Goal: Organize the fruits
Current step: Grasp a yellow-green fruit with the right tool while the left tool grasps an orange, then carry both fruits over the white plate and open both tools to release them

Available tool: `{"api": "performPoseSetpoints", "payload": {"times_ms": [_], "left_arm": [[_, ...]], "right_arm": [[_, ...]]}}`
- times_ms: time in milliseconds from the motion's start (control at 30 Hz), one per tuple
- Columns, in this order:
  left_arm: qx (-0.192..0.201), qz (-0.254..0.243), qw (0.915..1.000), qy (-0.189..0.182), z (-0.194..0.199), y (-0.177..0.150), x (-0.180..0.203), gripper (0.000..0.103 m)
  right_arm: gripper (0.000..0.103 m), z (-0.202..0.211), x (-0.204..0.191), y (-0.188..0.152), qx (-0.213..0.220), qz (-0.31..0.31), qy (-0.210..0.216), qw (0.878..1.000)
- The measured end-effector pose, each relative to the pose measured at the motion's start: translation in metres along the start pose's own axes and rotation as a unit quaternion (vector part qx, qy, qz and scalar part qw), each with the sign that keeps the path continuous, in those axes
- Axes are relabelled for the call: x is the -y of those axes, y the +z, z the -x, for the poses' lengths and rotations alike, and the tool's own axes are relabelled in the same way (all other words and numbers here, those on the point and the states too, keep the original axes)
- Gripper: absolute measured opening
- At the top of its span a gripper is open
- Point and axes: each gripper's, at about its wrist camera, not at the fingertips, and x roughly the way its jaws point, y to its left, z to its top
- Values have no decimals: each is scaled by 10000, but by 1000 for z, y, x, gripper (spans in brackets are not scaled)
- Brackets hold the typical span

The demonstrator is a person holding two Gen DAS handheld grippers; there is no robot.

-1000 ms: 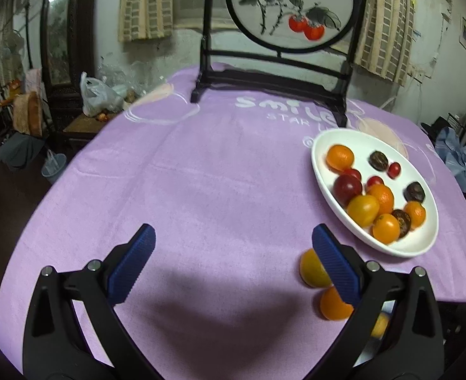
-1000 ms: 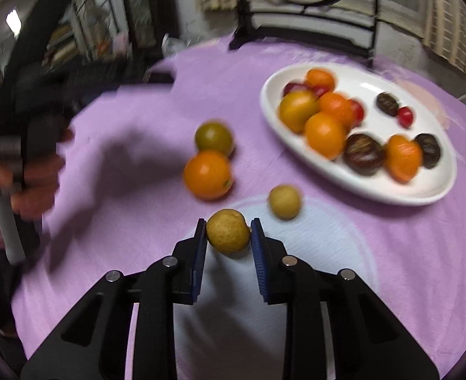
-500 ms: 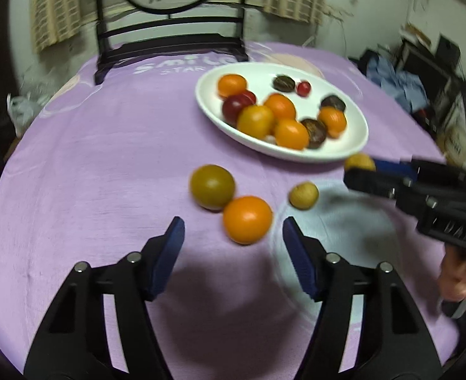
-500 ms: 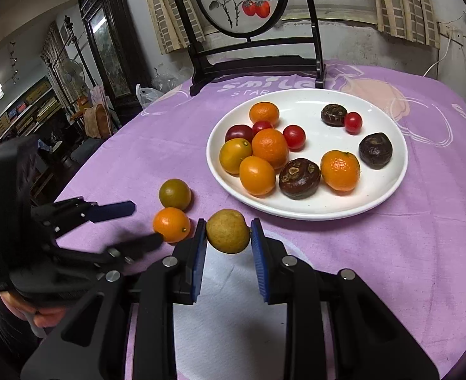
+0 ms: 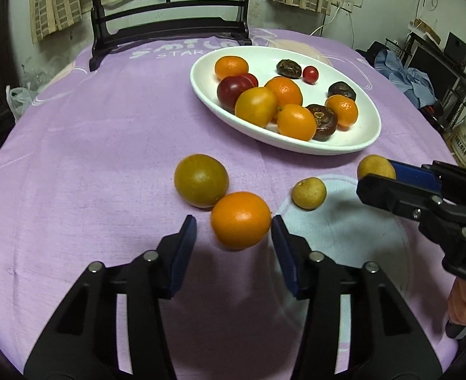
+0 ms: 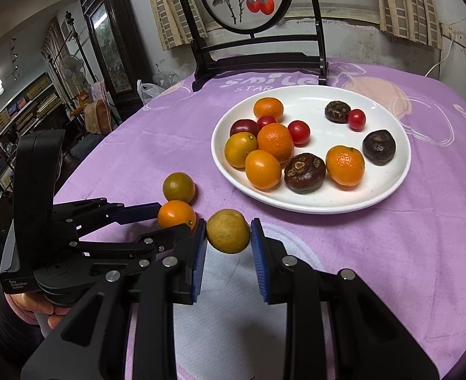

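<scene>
The left tongs (image 5: pixel 234 234), empty over bare desk a second ago, now straddle the orange fruit (image 5: pixel 241 220), still gaping and not yet pinching. The right tongs (image 6: pixel 228 237) stay clamped on a yellow fruit (image 6: pixel 228 235), lifted short of the plate (image 6: pixel 391 186) ahead.

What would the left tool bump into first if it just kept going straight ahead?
The orange, which already sits between the open fingers of the left tool. Just beyond it lies the greenish citrus, though depth is hard to judge.
</scene>
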Motion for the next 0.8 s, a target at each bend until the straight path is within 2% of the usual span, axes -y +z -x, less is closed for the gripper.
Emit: {"api": "performPoseSetpoints", "payload": {"times_ms": [133, 167, 233, 400, 567, 700, 800], "left_arm": [[-40, 24, 10000, 11, -5, 2, 5, 49], [-58, 26, 10000, 1, -7, 2, 6, 44], [-56, -28, 10000, 49, -8, 2, 9, 42], [-34, 9, 10000, -2, -5, 0, 7, 41], [248, 33, 9997, -21, 12, 2, 4, 41], [579, 102, 9981, -174, 29, 12, 1, 41], [767, 103, 9968, -180, 34, 31, 1, 41]], "right_arm": [[28, 0, -1, -1, -7, 17, -14, 10000], [28, 0, -1, -1, -2, 19, -16, 10000], [28, 2, -1, -1, 23, 13, -34, 10000], [28, 3, 0, 0, 44, 19, -61, 10000], [28, 5, -1, 0, 89, 41, -67, 9999], [28, 11, -2, 7, 400, 129, -318, 9986], [28, 12, 6, 26, 791, 60, -696, 9944]]}}
